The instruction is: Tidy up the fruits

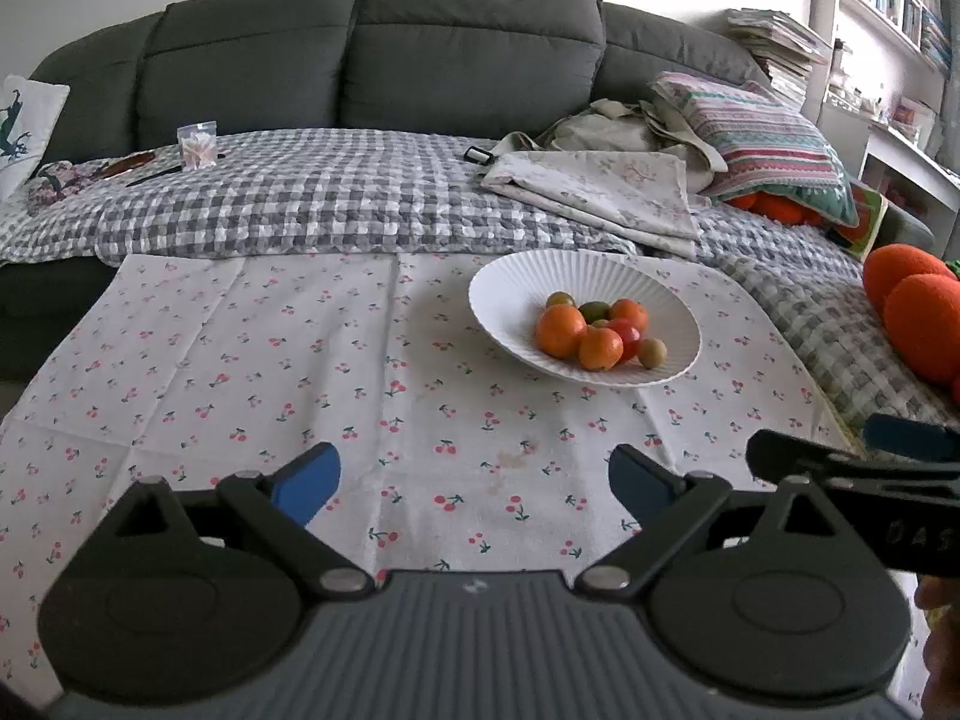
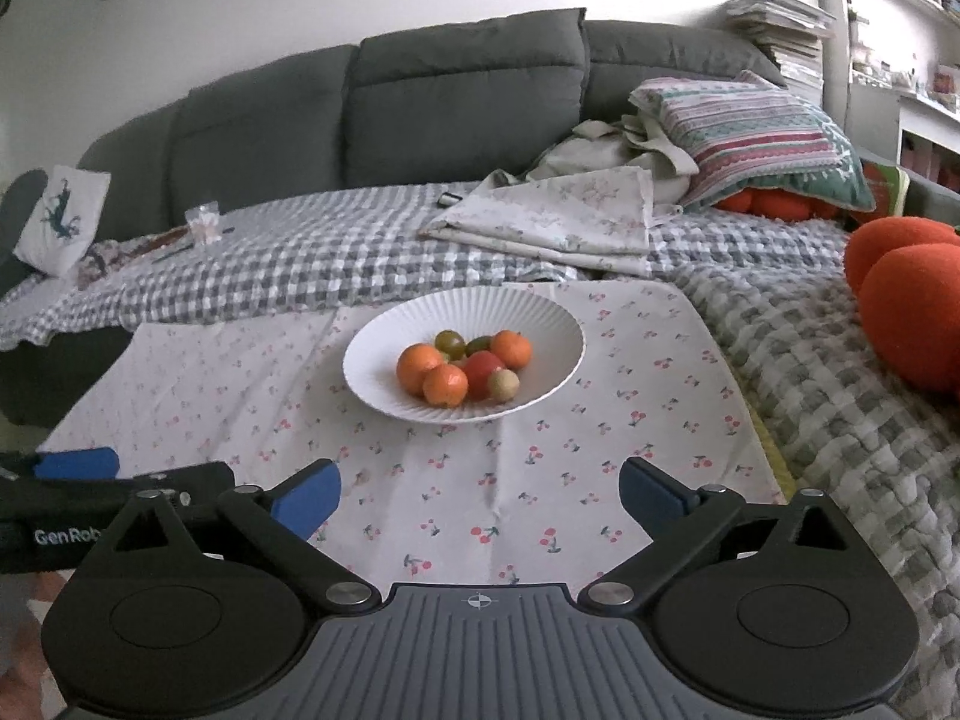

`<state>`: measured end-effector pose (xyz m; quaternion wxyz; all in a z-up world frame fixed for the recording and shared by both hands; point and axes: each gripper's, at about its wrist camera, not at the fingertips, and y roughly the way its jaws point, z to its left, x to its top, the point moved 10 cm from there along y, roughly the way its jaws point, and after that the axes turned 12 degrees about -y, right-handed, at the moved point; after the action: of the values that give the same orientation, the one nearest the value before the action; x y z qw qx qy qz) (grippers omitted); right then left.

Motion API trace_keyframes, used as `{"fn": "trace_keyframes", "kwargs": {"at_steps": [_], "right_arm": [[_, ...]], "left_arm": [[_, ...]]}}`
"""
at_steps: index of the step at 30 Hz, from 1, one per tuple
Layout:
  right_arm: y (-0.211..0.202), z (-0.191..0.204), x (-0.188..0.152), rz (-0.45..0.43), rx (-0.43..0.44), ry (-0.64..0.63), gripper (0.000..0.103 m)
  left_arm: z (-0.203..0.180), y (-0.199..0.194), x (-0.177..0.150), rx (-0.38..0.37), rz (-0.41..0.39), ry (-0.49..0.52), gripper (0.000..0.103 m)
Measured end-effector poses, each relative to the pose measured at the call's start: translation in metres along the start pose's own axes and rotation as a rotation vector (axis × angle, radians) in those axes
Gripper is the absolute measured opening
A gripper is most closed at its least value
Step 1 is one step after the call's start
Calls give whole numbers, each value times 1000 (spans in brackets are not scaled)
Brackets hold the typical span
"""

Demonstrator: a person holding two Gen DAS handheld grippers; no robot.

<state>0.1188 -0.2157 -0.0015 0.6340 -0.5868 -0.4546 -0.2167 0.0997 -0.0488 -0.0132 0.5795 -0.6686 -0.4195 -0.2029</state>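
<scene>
White ribbed bowl (image 2: 384,348) upright on the cherry-print cloth (image 2: 540,480) — holds piled fruits (image 2: 462,366): orange mandarins, one red, several small green.

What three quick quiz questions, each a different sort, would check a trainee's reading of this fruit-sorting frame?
1. True or false: the left gripper and right gripper each hold a fruit.
2. Multiple choice: the white ribbed bowl stands on (A) the grey sofa, (B) the cherry-print cloth, (C) the striped pillow.
3. Fill in: the single red fruit lies among three ___ ones, such as the mandarin at the front.

Key: 1 false, both are open and hold nothing; 2 B; 3 orange.
</scene>
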Motion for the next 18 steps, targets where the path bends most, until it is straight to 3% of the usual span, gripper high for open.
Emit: {"fn": "trace_keyframes", "kwargs": {"at_steps": [18], "right_arm": [[7,2,-3,13,0,-13,101]], "left_arm": [[3,1,1,13,-4,4,98]]}}
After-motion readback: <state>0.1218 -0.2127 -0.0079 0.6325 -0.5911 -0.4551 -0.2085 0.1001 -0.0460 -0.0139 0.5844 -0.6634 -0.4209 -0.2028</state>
